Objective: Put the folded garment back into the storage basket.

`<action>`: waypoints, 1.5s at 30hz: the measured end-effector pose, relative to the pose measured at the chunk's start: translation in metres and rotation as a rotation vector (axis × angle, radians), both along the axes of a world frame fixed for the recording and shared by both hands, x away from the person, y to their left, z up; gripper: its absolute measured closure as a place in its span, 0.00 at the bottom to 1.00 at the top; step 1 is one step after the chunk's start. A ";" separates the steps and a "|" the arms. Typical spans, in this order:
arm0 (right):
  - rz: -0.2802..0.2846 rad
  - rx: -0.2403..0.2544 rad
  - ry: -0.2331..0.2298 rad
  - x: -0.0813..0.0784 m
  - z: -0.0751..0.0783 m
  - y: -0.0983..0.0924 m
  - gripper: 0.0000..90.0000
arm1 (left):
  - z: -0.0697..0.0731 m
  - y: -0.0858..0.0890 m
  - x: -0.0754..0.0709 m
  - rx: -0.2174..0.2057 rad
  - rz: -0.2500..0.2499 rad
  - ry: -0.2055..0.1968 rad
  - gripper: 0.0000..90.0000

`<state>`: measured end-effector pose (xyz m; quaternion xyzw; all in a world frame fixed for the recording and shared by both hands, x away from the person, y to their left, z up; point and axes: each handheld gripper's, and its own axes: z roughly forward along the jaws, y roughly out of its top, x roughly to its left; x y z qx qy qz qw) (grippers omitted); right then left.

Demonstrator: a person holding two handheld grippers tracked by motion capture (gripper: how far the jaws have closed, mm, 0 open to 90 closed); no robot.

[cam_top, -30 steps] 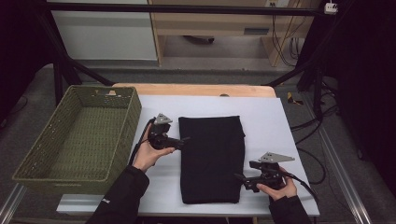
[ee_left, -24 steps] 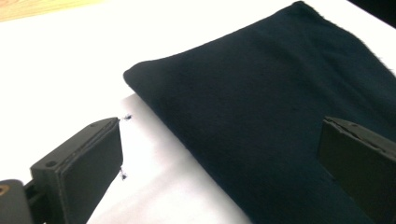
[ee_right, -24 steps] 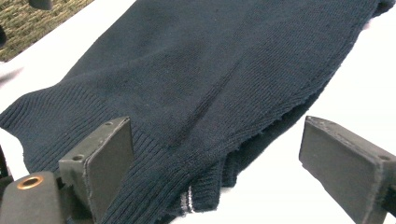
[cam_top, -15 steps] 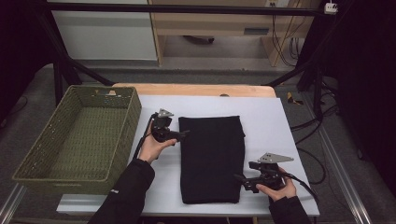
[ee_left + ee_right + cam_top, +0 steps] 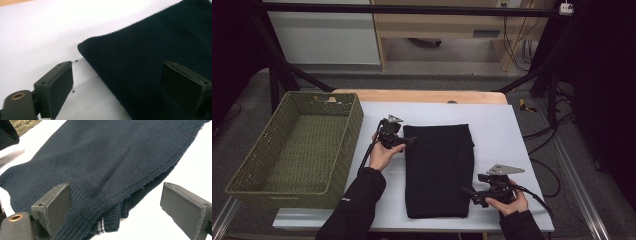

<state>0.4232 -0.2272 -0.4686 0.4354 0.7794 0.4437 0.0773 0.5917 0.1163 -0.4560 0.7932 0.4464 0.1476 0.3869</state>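
Observation:
A dark knitted garment [image 5: 439,170] lies folded flat on the white table [image 5: 502,130]. My left gripper [image 5: 410,142] is at its far left corner. In the left gripper view the jaws stand wide around that corner of the garment [image 5: 150,50]. They have just been closing, and the pads [image 5: 62,87] do not press the cloth. My right gripper [image 5: 468,192] rests at the near right edge. Its jaws are open, with the ribbed hem of the garment [image 5: 107,157] lying between them.
A green woven basket [image 5: 297,145] stands at the table's left, close to my left forearm. Black frame bars and cables run around the table. Bare white tabletop lies to the right of the garment.
My left hand has moved a little farther up the table and lower, bringing its gripper to the garment's far left corner. The right hand has kept still.

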 end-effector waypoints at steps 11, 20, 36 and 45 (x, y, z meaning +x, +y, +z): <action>-0.004 0.007 0.007 0.000 -0.001 0.001 0.10 | -0.015 -0.001 0.012 -0.050 0.056 0.017 0.31; 0.001 0.008 0.006 0.000 -0.003 0.003 0.06 | -0.023 -0.005 0.014 -0.044 0.049 0.036 0.44; 0.004 -0.007 0.044 -0.002 -0.007 0.012 0.08 | -0.019 -0.020 0.010 0.006 0.036 0.033 0.74; -0.005 -0.053 0.071 -0.003 -0.014 0.020 0.11 | -0.019 -0.018 0.010 -0.013 0.028 0.046 0.80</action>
